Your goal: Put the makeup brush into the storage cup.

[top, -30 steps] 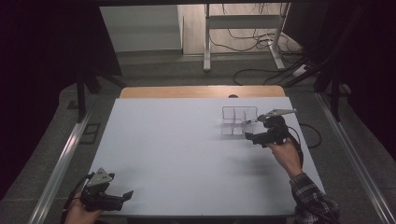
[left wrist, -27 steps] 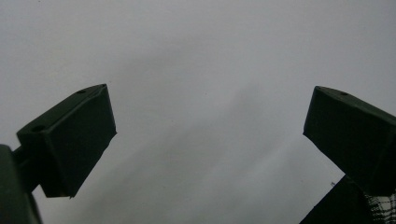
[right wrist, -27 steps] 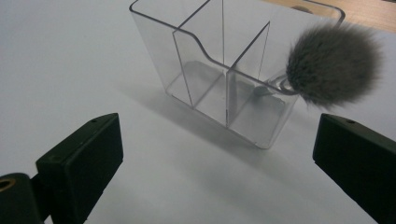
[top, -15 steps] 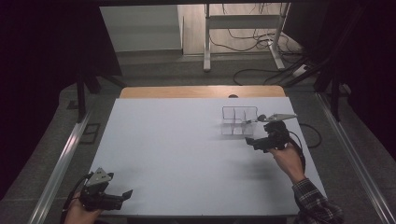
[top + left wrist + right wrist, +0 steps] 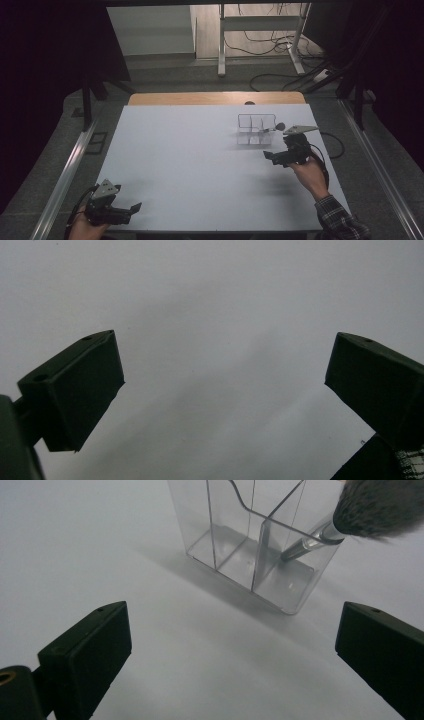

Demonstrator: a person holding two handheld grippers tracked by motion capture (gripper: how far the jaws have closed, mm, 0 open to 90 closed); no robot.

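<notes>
Right gripper (image 5: 232,645) wide open, empty, brush (image 5: 350,517) seemingly in organizer (image 5: 240,540)

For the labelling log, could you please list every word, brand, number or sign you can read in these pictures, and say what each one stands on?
None: no readable text in any of the views.
The clear organizer carries no label or print.
The brush standing in it shows no brand on its metal ferrule or bristles.
The white table is unmarked.
The right claw and left claw show plain black jaws with no lettering.
</notes>
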